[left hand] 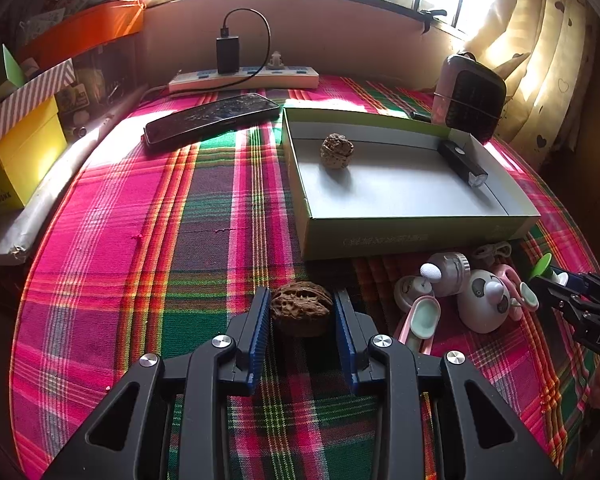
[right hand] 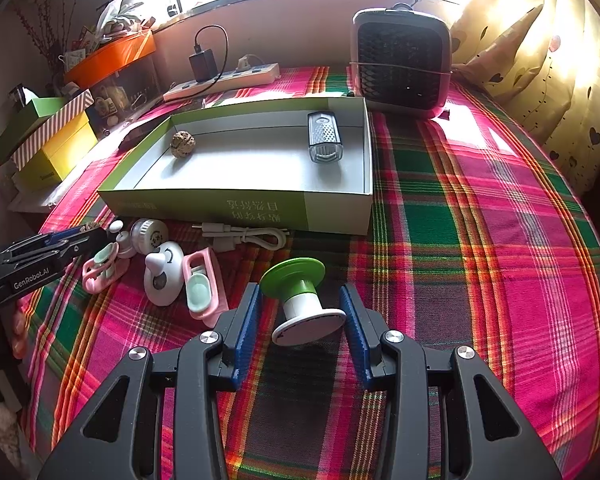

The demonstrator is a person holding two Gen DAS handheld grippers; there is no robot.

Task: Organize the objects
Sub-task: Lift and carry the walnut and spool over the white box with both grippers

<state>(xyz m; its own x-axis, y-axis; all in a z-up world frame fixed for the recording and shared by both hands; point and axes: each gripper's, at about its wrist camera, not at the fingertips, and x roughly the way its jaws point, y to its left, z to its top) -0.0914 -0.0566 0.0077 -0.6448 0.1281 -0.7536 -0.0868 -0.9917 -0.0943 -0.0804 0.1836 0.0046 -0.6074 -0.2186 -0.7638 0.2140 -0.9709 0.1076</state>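
Note:
My left gripper (left hand: 302, 292) is shut on a brown walnut (left hand: 301, 312), with both blue pads against its sides, low over the plaid cloth in front of the box. My right gripper (right hand: 300, 288) is shut on a spool-shaped piece with a green top and a white base (right hand: 306, 308). The piece lies tilted between the pads. A shallow green and white box (left hand: 420, 236) holds a second walnut (left hand: 337, 151) and a black lamp (left hand: 462, 164). The right wrist view shows the same box (right hand: 240, 208), walnut (right hand: 183, 143) and lamp (right hand: 323, 138).
Small pink and white toys (left hand: 460, 296) and a white cable (right hand: 244, 236) lie in front of the box. A phone (left hand: 212, 118) and a power strip (left hand: 244, 80) are behind it on the left. A small fan (right hand: 400, 60) stands at the back right. Stacked boxes (left hand: 20, 160) line the left edge.

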